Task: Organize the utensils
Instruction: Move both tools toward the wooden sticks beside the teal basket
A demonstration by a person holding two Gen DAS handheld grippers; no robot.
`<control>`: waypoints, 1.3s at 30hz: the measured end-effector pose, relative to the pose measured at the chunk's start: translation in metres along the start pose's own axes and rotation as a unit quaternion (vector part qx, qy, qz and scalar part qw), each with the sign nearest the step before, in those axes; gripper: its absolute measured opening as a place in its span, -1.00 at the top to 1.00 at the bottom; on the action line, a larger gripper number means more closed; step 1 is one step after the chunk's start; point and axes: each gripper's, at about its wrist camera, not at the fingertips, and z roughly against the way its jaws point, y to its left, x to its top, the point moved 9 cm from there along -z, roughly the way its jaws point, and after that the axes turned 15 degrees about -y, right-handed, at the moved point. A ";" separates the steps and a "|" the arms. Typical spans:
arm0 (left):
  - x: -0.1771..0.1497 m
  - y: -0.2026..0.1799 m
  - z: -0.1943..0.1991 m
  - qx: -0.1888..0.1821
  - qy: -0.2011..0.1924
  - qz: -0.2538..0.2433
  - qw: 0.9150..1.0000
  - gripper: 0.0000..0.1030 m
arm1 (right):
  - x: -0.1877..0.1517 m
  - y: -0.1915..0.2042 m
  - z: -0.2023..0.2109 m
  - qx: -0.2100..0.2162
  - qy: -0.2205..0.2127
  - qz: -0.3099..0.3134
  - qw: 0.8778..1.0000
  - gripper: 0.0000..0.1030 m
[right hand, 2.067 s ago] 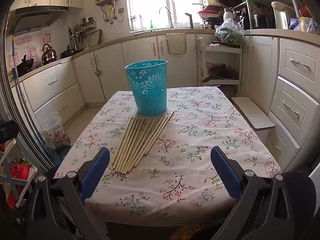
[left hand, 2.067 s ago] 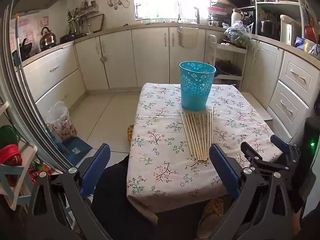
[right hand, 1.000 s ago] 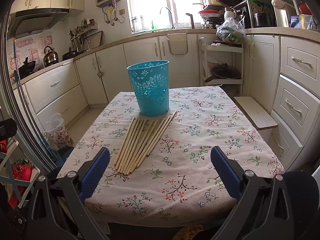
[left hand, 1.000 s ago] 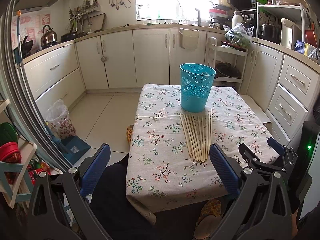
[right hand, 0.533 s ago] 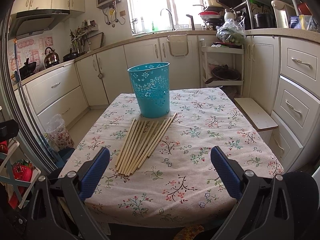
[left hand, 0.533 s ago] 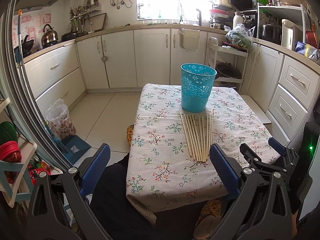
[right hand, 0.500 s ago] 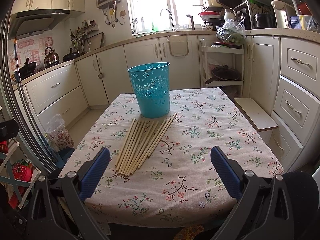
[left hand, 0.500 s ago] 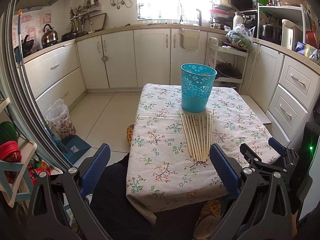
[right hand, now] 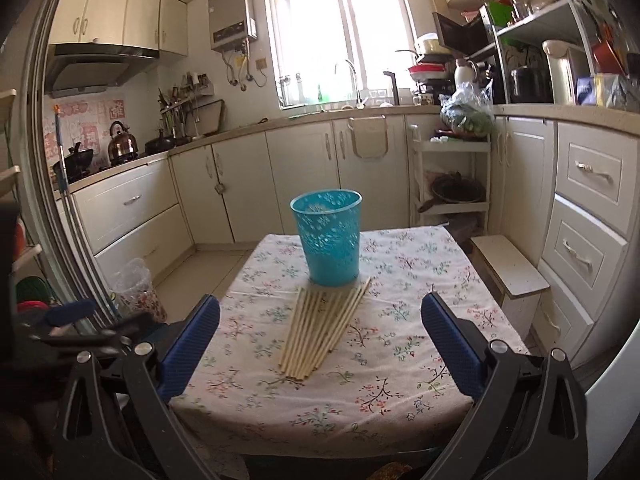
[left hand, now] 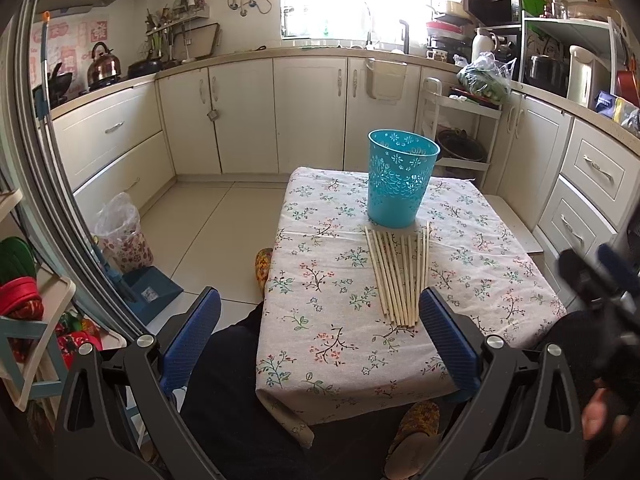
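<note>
Several pale wooden chopsticks point(left hand: 397, 275) point(right hand: 323, 327) lie side by side on the flowered tablecloth point(left hand: 320, 280) point(right hand: 400, 344), just in front of an upright turquoise basket point(left hand: 398, 178) point(right hand: 329, 237). My left gripper point(left hand: 320, 340) hangs open short of the table's near left corner, holding nothing. My right gripper point(right hand: 320, 344) is also open and empty, back from the table's near edge, with the chopsticks between its blue pads in the picture. The right gripper shows blurred at the right edge of the left wrist view point(left hand: 600, 280).
The small table stands in a kitchen ringed by cream cabinets point(left hand: 312, 116). A white step stool point(right hand: 508, 268) sits right of the table. A bagged bin point(left hand: 120, 232) and a blue dustpan point(left hand: 152, 292) are on the floor at left. A person's dark trousers point(left hand: 224, 380) and slippers point(left hand: 416, 424) show below the table edge.
The right gripper has pulled back and risen, so the table looks farther and lower. In the left wrist view it is now blurred and higher at right. Chopsticks and basket are unmoved.
</note>
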 end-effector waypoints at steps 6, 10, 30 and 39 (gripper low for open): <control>0.012 0.003 0.007 0.001 -0.011 0.001 1.000 -0.85 | 0.045 0.017 0.022 -0.035 -0.082 0.094 0.992 -0.88; 0.019 0.005 0.011 0.001 -0.017 0.005 1.000 -0.85 | 0.067 0.018 0.031 -0.091 -0.150 0.159 0.971 -0.88; -0.004 0.022 0.041 0.005 0.011 0.015 1.000 -0.85 | -0.003 0.037 0.059 0.003 0.014 -0.010 1.000 -0.88; -0.006 0.019 0.043 -0.003 0.013 0.010 1.000 -0.85 | -0.001 0.040 0.060 0.013 0.010 -0.019 1.000 -0.88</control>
